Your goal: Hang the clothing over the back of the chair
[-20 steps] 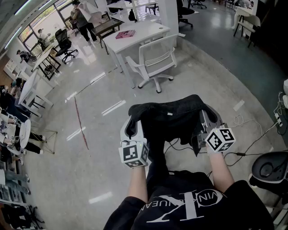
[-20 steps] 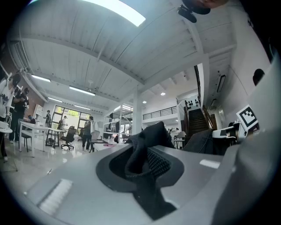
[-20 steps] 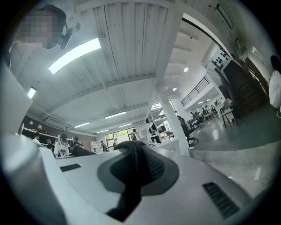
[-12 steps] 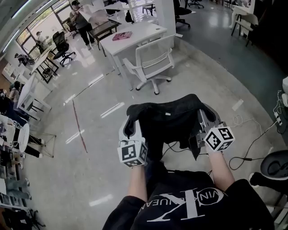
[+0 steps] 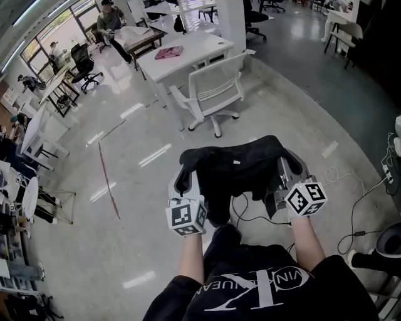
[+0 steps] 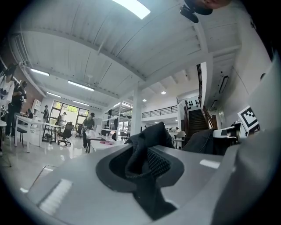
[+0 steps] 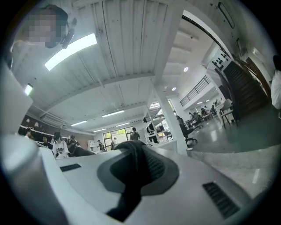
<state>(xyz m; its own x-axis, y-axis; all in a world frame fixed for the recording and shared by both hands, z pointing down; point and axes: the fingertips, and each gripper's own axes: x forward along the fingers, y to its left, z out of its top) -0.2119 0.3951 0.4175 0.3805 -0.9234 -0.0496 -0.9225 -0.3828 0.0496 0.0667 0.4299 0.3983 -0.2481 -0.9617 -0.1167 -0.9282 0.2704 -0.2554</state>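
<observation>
A glossy grey concrete floor (image 5: pixel 125 188) runs through a big open office. At the far left stand white desks (image 5: pixel 37 125) and a black office chair (image 5: pixel 81 59), with a seated person (image 5: pixel 111 19) at a table further back. A thin red line (image 5: pixel 108 182) crosses the floor. Near the middle is a white desk (image 5: pixel 188 53) with a pink book (image 5: pixel 169 52) on it, and just in front of that a white swivel chair (image 5: pixel 213 94), its back towards the camera. A white column (image 5: pixel 233 19) rises behind, and black cables (image 5: pixel 357 200) trail over the floor at the right.

Each gripper carries a cube with black-and-white square markers, left cube (image 5: pixel 186 216) and right cube (image 5: pixel 306 197). The person's black shirt (image 5: pixel 250 285) bears large white lettering, upside down from here and broken by folds, so it cannot be read whole.

The black clothing (image 5: pixel 235 166) hangs stretched between the two grippers, close to the person and well apart from the chair beyond it. The left gripper (image 5: pixel 185 175) pinches one end: in the left gripper view a bunched fold of the clothing (image 6: pixel 145 149) sits clamped in the left gripper (image 6: pixel 140 162). The right gripper (image 5: pixel 285 172) grips the other end, its jaws nearly together on a thin fold of the clothing (image 7: pixel 134 154) in the right gripper view, where the fabric runs through the right gripper (image 7: pixel 131 171)
</observation>
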